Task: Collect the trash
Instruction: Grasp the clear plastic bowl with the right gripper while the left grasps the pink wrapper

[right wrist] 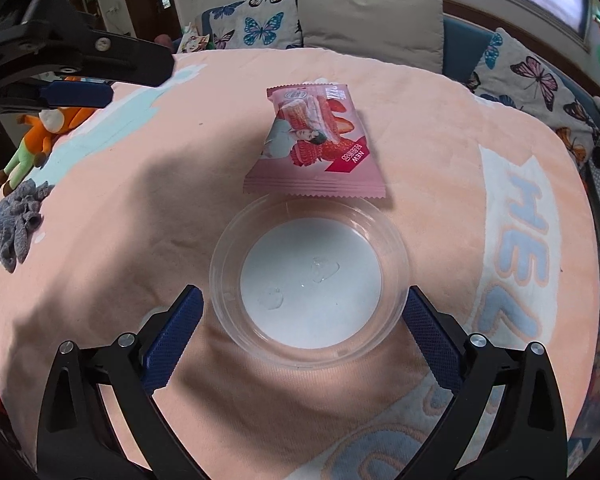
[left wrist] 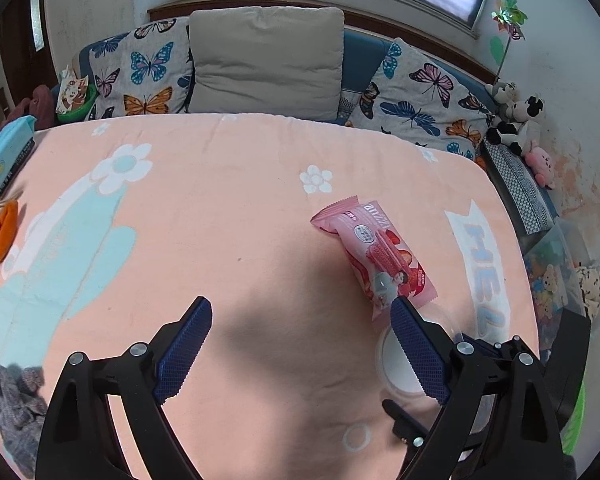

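Peach blanket-covered desk (right wrist: 140,240), near whose right edge a pink wrapper (right wrist: 316,144) touches a clear bowl (right wrist: 312,216) straddled by the spread right gripper (right wrist: 300,316), to be closed squarely across the rim; left gripper (left wrist: 300,344) spread, unladen.

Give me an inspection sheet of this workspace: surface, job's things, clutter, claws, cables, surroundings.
Surface: peach flower-print blanket over the table.
Job's things: pink snack wrapper lying flat; clear plastic cup just in front of it, upright, droplets inside.
Clutter: grey knit cloth, orange plush toy, blue wipes pack.
Claws: left claw open over bare blanket; right claw open, fingers either side of the cup.
Cables: nothing seen.
Surroundings: sofa with butterfly cushions, window behind, plush cows.
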Demonstrator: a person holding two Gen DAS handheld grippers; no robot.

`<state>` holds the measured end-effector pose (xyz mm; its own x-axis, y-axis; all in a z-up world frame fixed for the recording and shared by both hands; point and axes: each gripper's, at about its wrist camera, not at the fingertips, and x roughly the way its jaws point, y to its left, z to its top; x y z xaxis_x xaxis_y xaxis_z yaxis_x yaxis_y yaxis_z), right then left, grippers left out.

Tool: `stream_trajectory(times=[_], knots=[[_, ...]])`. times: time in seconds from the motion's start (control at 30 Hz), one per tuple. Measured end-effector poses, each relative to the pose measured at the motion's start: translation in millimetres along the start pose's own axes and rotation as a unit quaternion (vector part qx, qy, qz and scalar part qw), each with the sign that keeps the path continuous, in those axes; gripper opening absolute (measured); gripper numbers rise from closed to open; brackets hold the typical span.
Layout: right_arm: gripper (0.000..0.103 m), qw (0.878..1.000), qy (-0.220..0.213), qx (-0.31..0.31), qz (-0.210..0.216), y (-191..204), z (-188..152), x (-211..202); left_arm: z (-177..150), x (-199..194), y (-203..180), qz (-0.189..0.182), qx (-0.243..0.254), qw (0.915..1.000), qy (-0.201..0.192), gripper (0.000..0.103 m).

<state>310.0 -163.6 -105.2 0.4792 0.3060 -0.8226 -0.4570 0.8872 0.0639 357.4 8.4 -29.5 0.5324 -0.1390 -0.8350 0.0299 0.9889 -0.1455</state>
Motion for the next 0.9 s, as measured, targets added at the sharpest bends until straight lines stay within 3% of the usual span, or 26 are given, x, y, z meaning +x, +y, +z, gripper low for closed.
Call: stream_trajectory(times=[0.07, 0.47, 0.9], knots=[[0.09, 1.0, 0.001, 0.001, -0.004, -2, -2, -1, 1, 5, -4, -0.001, -0.002, 1.0, 0.003, 0.088], [0.09, 0.999, -0.006, 0.029, -0.011, -25, -23, -34, 12, 35, -27, -0.024, -0.027, 0.9992, 0.018, 0.088], [0.089, 0.998, -0.022, 0.051, -0.02, -45, -60, -82, 26, 79, -62, 0.002, -0.04, 0.9985, 0.038, 0.088]])
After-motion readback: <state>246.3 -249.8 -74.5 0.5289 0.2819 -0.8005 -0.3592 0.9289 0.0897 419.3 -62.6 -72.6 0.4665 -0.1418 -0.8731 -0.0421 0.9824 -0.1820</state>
